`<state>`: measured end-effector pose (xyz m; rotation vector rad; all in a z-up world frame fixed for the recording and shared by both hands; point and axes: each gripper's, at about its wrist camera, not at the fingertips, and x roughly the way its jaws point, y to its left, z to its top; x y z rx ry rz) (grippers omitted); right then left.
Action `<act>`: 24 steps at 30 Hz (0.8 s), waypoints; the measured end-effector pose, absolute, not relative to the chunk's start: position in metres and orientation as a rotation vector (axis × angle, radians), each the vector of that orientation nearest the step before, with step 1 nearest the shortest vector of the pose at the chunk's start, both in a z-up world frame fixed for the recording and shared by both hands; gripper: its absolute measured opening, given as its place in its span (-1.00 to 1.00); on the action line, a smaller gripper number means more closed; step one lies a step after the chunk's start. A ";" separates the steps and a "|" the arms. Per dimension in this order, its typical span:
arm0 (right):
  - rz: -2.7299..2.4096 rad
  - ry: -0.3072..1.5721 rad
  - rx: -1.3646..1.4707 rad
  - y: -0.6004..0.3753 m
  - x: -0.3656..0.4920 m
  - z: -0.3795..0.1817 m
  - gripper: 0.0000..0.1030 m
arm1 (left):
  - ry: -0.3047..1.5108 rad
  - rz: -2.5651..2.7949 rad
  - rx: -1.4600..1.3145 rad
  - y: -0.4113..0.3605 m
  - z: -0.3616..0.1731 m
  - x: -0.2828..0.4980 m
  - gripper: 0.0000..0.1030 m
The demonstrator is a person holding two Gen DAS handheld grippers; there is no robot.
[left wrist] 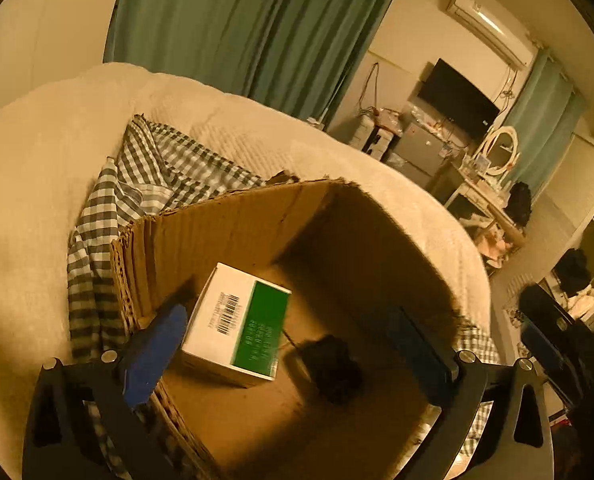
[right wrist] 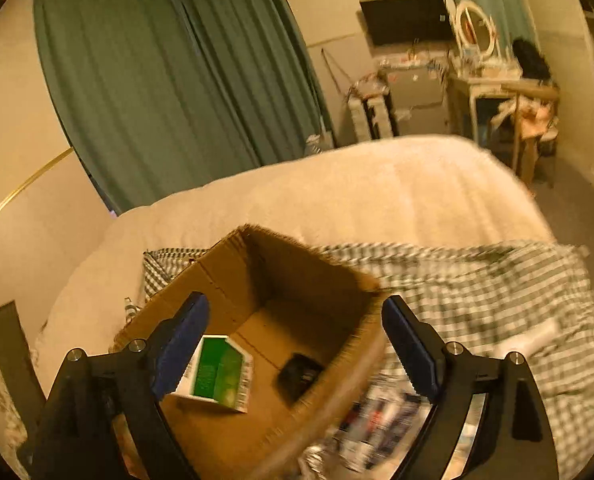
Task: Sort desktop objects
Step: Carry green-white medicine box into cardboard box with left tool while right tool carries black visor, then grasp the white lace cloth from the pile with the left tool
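My left tongs (left wrist: 293, 344) and right tongs (right wrist: 297, 344) spread wide, empty, over cardboard box (left wrist: 233, 232) holding green-white carton (left wrist: 237, 328), dark lump (left wrist: 333, 368), on bed (right wrist: 377, 192)

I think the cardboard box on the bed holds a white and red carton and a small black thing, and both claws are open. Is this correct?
Not quite: the carton is white and green, not red, as the left wrist view shows. The rest holds: it lies in the cardboard box on the bed with a small black thing, and the left claw and right claw are both open.

Dim amber light; fisheye-bent edges — right view motion-blurred.
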<state>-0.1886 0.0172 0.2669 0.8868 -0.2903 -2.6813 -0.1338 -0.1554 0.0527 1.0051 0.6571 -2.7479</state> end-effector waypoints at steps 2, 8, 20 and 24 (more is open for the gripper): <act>-2.718 -0.279 0.876 0.035 -0.169 0.278 0.71 | 0.632 -2.781 0.980 -0.145 0.063 -0.125 1.00; -2.846 -0.275 0.890 0.097 -0.117 0.298 0.71 | 0.539 -2.877 0.949 -0.112 0.081 -0.095 1.00; -2.934 -0.254 1.066 0.183 -0.058 0.229 0.71 | 0.244 -3.174 0.911 0.017 0.051 -0.028 1.00; -2.926 -0.214 1.111 0.184 -0.057 0.198 0.71 | 0.061 -3.239 0.898 0.049 0.031 -0.029 1.00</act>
